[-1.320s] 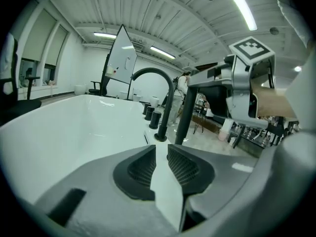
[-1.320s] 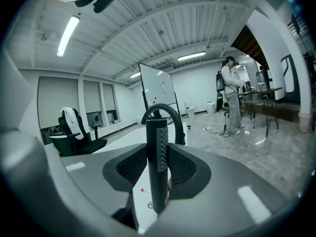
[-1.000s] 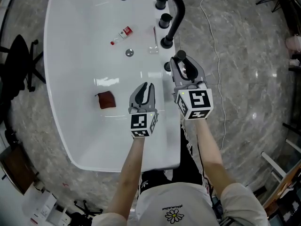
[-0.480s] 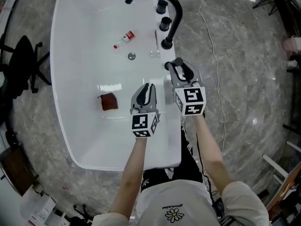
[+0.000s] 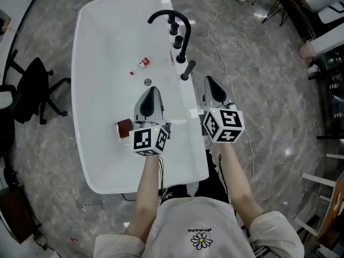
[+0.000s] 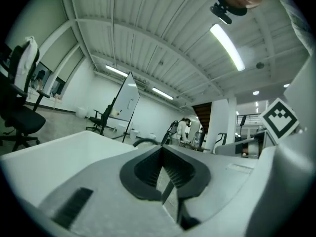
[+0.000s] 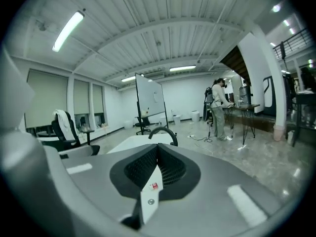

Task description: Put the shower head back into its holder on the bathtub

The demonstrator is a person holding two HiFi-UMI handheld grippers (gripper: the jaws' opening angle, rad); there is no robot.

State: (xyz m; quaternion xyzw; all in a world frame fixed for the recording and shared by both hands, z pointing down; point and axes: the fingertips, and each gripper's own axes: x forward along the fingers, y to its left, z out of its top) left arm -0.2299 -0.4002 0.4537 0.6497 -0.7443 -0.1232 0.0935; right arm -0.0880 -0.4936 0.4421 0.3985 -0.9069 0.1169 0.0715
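We saw a small red-and-white bottle (image 5: 141,64) lying on its side in the bathtub (image 5: 97,47). Well apart from it, nearer to us, lay a reddish-brown square pad (image 5: 122,127). A black office chair (image 5: 29,90) stood on the grey marbled floor (image 5: 263,90) just beside the tub. Farther off in the hall, a whiteboard (image 7: 149,98) stood upright on its stand. A person (image 7: 217,110) stood at a long table (image 7: 244,106), and strip lights (image 7: 68,31) ran along the ribbed ceiling (image 7: 163,23).

A bottle (image 5: 141,64) lies in the bathtub (image 5: 107,42), faucet (image 5: 186,39) on its right rim.
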